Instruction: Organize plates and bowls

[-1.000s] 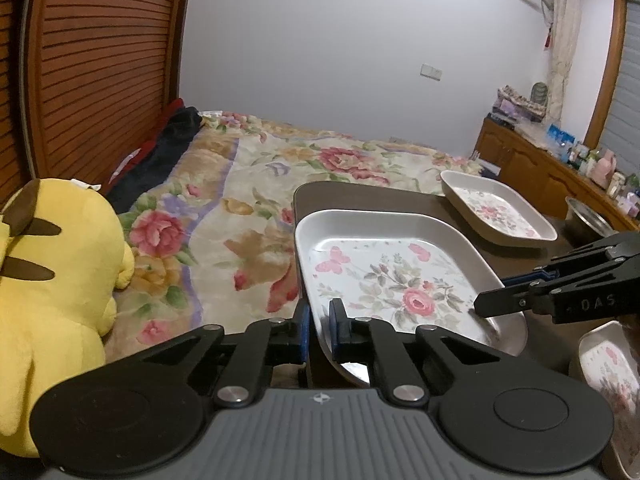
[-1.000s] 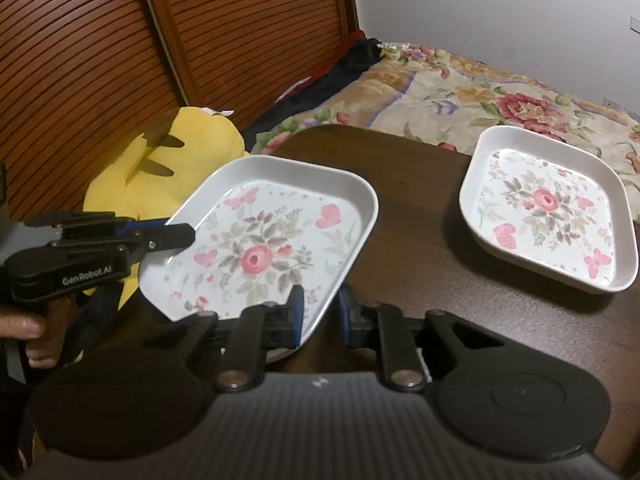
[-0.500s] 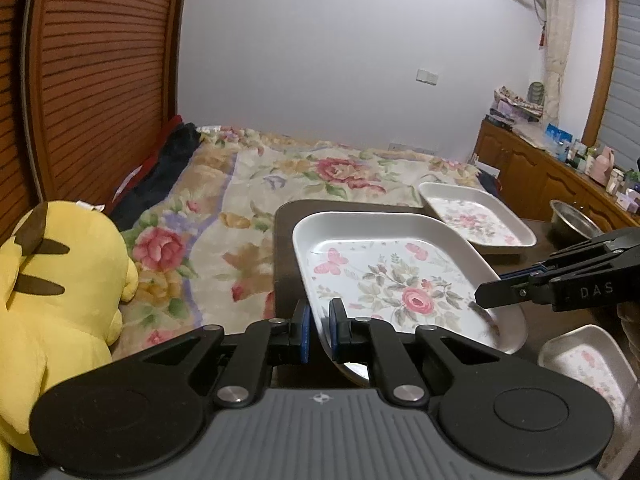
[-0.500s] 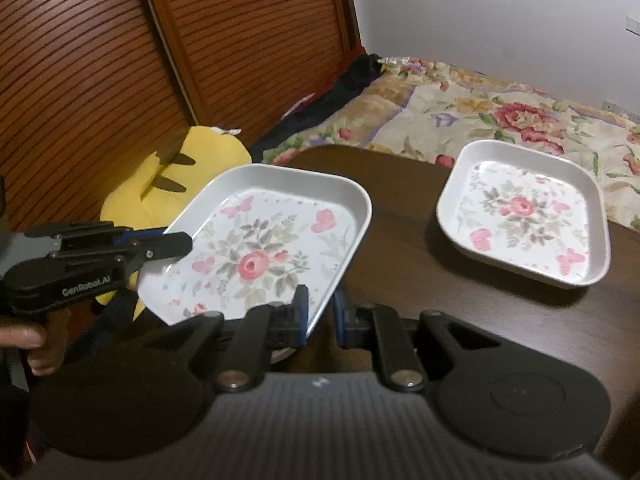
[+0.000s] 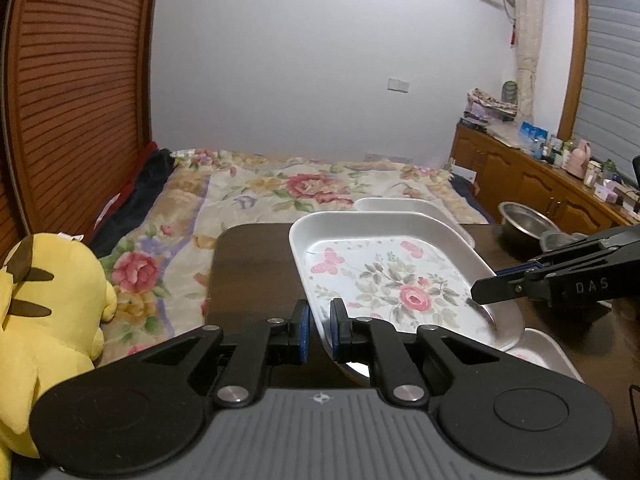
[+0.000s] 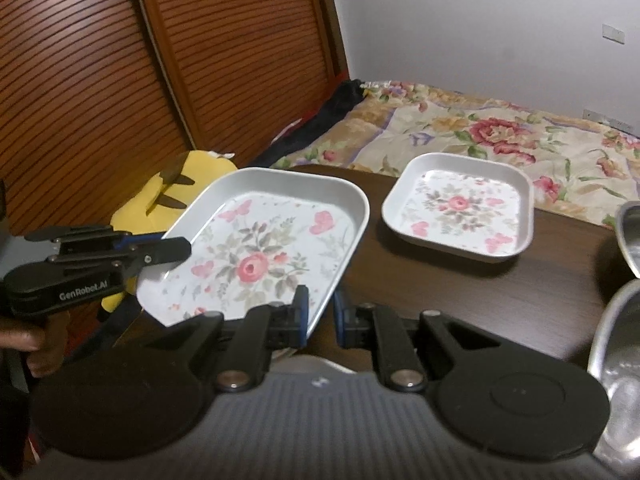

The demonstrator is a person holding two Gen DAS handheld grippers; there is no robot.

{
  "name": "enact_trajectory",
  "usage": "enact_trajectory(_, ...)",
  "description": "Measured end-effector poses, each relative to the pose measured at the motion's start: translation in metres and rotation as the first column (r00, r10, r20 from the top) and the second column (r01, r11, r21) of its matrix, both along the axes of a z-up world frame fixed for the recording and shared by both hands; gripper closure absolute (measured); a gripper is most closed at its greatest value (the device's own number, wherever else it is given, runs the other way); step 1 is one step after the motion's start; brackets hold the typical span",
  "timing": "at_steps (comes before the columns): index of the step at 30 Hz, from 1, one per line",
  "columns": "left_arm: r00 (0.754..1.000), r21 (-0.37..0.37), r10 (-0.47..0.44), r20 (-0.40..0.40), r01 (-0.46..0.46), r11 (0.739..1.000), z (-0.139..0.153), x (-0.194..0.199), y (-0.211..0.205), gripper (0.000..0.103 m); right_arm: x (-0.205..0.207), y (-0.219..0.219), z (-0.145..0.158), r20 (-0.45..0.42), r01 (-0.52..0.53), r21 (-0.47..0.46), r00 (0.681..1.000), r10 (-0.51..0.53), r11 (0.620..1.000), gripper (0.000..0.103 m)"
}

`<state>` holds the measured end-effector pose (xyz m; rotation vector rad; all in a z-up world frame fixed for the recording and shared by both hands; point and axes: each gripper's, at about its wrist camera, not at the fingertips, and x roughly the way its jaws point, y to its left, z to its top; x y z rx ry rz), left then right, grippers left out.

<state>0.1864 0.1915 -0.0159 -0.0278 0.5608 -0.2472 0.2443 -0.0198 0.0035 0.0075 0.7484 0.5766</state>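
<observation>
Both tongs, left and right, clamped big floral plate midair; next probably stacking onto smaller plate.

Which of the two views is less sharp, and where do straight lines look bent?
Right wrist view: softer overall, the metal bowl at the right edge smeared. Left wrist view: sharper, but the slatted wooden door bows from fisheye distortion; the held floral plate stays crisp.
</observation>
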Motion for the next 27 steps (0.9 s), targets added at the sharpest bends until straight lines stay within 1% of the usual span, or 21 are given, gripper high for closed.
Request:
enact_trajectory(4,1.000,0.011,-0.016,0.018,0.016,1.000,0.009,-0.012,-0.016,0.090,-0.014,-0.018,0.006,0.019,0.006,0.010,1.000,-0.006,1.000,0.088)
enact_trajectory(11,0.999,0.028,-0.036,0.024,0.035,0.999,0.014,-0.030,-0.041,0.090,-0.031,-0.045,0.009,0.028,0.014,0.027,1.000,-0.015,1.000,0.088)
enact_trajectory(27,0.997,0.008,-0.074,-0.006,0.074,0.997,0.004,-0.052,-0.073,0.090,-0.060,-0.084,-0.002,0.045,0.041,0.057,0.998,-0.043,0.998,0.088)
